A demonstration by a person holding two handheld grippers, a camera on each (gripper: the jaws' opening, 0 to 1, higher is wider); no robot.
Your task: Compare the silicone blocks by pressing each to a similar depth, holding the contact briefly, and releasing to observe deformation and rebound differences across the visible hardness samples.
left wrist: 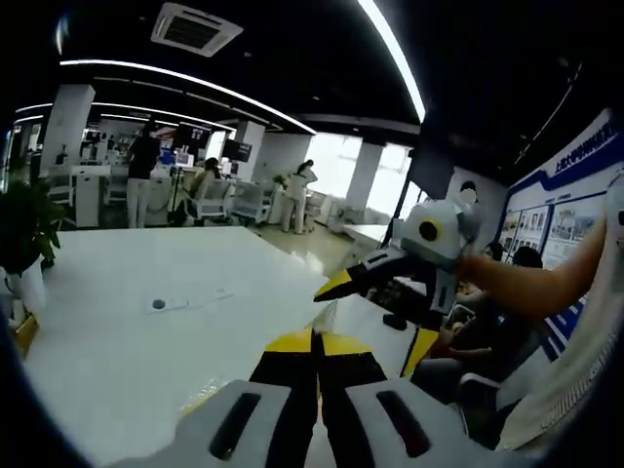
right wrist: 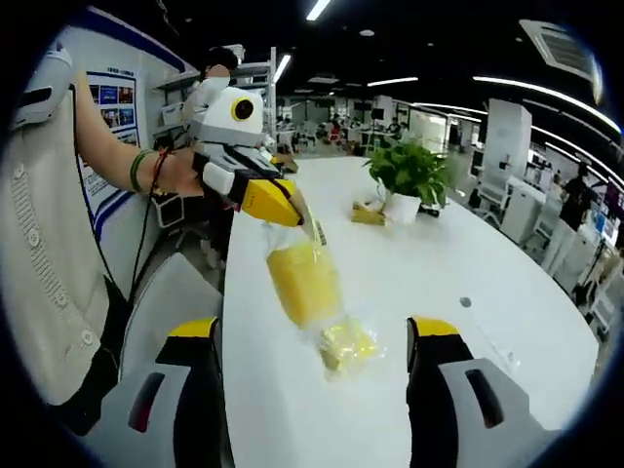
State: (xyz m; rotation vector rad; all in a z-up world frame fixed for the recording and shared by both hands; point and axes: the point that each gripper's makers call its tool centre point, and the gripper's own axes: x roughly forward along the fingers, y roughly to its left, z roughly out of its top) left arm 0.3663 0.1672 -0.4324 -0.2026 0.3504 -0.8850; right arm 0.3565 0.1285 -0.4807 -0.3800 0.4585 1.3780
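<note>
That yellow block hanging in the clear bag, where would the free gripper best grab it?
Probably across the yellow block's flat sides, coming in from below the left gripper, which pinches the bag's top. The bag hangs tilted above the table, and the right gripper is open beside its lower end.

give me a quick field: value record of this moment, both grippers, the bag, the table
left gripper: shut on the clear bag's top edge, holding it up above the table
right gripper: open, fingers either side of the bag's lower end
clear bag: hangs down, holds yellow blocks
yellow blocks: larger one upper, smaller one at the bottom
white table: potted plant at the far end
</note>
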